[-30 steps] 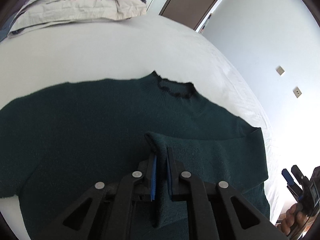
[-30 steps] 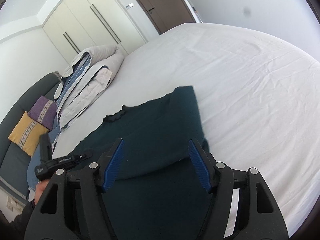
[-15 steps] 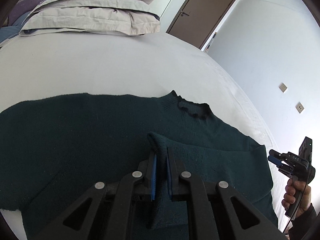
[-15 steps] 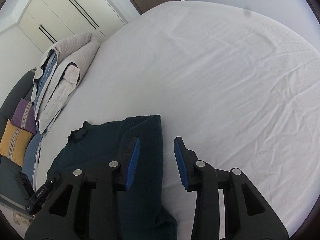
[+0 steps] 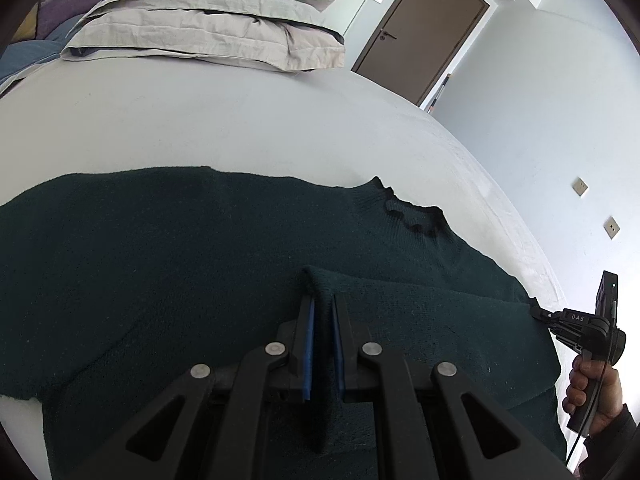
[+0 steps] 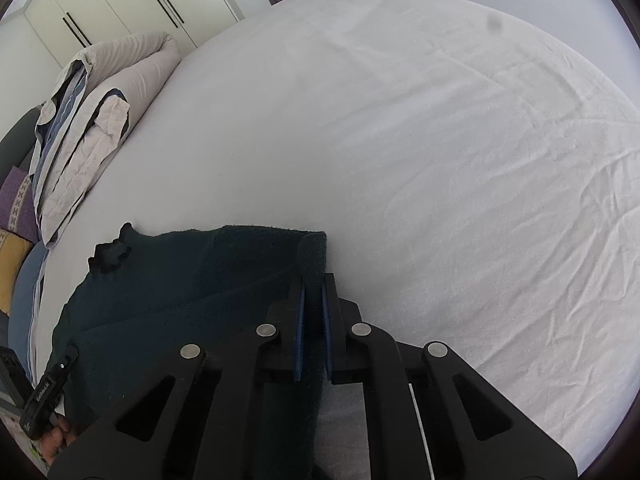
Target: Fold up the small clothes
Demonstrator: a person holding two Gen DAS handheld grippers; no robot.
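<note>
A dark green sweater (image 5: 180, 248) lies spread on the white bed, its frilled collar (image 5: 412, 216) toward the far side. My left gripper (image 5: 323, 300) is shut on a raised fold of the knit near the sweater's middle. My right gripper (image 6: 314, 284) has its jaws closing tight on the sweater's (image 6: 180, 280) folded right edge, and cloth is pinched between the blue pads (image 6: 299, 320). In the left wrist view, the right gripper (image 5: 538, 314) touches that edge, with a hand (image 5: 592, 392) on its handle. The left gripper's body (image 6: 48, 384) shows at the lower left of the right wrist view.
White bedsheet (image 6: 440, 160) stretches wide to the right of the sweater. Stacked beige and blue bedding (image 5: 208, 28) lies at the bed's far side. A brown door (image 5: 420, 32) and white wardrobe (image 6: 120, 4) stand beyond. Purple and yellow cushions (image 6: 14, 216) sit at the left.
My right gripper dropped to the sweater's right edge and its jaws went from wide open to shut on the cloth. The left gripper kept its grip and sank slightly.
</note>
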